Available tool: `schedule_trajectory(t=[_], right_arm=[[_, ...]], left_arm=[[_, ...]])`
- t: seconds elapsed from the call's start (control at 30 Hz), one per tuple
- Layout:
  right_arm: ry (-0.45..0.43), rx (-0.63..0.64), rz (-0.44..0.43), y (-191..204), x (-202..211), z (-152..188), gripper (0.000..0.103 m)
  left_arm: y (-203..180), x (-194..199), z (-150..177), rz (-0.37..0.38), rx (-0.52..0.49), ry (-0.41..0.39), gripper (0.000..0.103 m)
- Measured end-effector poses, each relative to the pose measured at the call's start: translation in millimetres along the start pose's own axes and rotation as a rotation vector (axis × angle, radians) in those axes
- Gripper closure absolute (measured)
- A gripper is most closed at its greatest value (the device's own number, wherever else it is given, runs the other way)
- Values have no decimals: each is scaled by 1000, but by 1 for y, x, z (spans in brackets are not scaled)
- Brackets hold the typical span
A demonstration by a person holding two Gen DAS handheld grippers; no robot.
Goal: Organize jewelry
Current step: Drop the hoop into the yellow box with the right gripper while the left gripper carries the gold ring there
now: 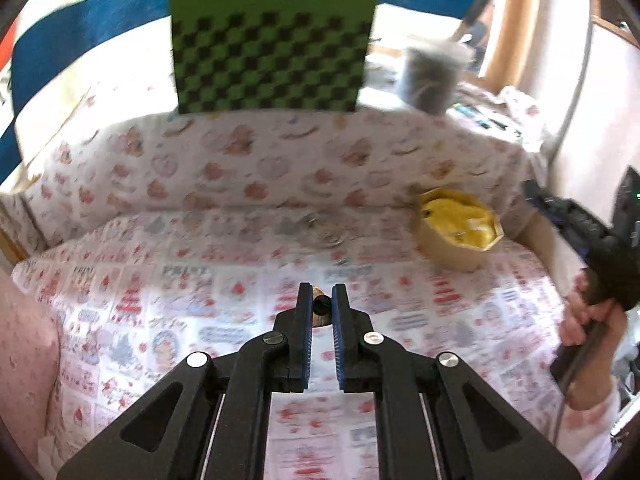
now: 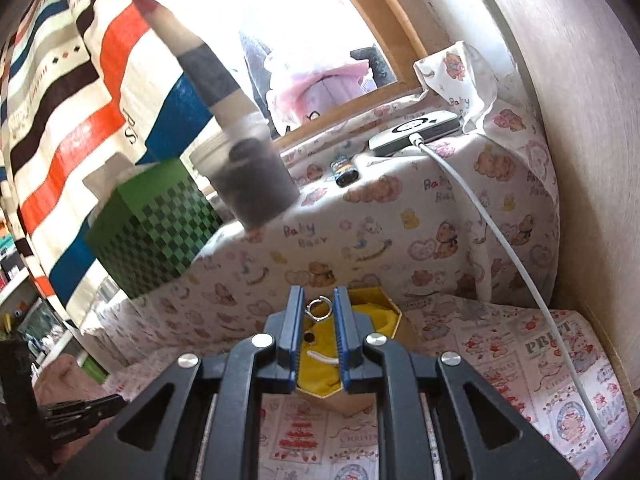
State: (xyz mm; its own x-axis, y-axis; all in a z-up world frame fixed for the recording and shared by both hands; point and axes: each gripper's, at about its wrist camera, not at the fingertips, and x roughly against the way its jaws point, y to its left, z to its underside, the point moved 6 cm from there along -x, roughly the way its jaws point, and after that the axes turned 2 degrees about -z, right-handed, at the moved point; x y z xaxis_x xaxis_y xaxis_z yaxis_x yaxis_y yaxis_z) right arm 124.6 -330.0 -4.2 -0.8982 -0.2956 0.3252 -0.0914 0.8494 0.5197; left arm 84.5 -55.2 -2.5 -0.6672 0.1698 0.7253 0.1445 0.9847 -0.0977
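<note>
My left gripper (image 1: pixel 322 296) is shut on a small brown-and-dark jewelry piece (image 1: pixel 321 307), held above the patterned cloth (image 1: pixel 168 312). A hexagonal box with yellow lining (image 1: pixel 460 230) stands to the right, with small pieces inside. Some silver jewelry (image 1: pixel 324 232) lies on the cloth left of it. My right gripper (image 2: pixel 317 300) is shut on a silver ring (image 2: pixel 318 309), held right above the same yellow-lined box (image 2: pixel 372 316). A small dark piece (image 2: pixel 309 337) and a white piece (image 2: pixel 320 357) lie in the lining.
A green checkered box (image 1: pixel 272 44) and a grey cup (image 1: pixel 430 76) stand on the raised ledge behind. A white cable (image 2: pixel 500 232) runs from a charger (image 2: pixel 416 132) down the right side. A wall (image 2: pixel 580 160) closes the right.
</note>
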Motion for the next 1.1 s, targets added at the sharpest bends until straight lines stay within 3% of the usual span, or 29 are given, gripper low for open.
schedule_trajectory(t=[0.13,0.33,0.53,0.73,0.93,1.03,1.1], right_arm=[[-1,-36,-57,-7,-9,-3,90],[17,-84,-72,-28,-28,-1,90],[30,-90,-67,-38,-39,1,89],[74,-145,-64,-48,-49,5,89],[111,-136,-86,-43,-58,10,89],[118,-121,-91,-39,-59,11,85],[114,-120,-81,-39,-58,10,81]], left_arm=[[-33,0,-25,45,-33,-30,95],[-89,-49,-52,171,-55,17,95],[-131,-108,-57,221,-26,143,95],[-141,-141,-56,250,-6,181,95],[-138,-144,-58,311,31,178,94],[-135,-134,-58,273,-11,152,79],[-129,-123,-60,237,-23,118,78]])
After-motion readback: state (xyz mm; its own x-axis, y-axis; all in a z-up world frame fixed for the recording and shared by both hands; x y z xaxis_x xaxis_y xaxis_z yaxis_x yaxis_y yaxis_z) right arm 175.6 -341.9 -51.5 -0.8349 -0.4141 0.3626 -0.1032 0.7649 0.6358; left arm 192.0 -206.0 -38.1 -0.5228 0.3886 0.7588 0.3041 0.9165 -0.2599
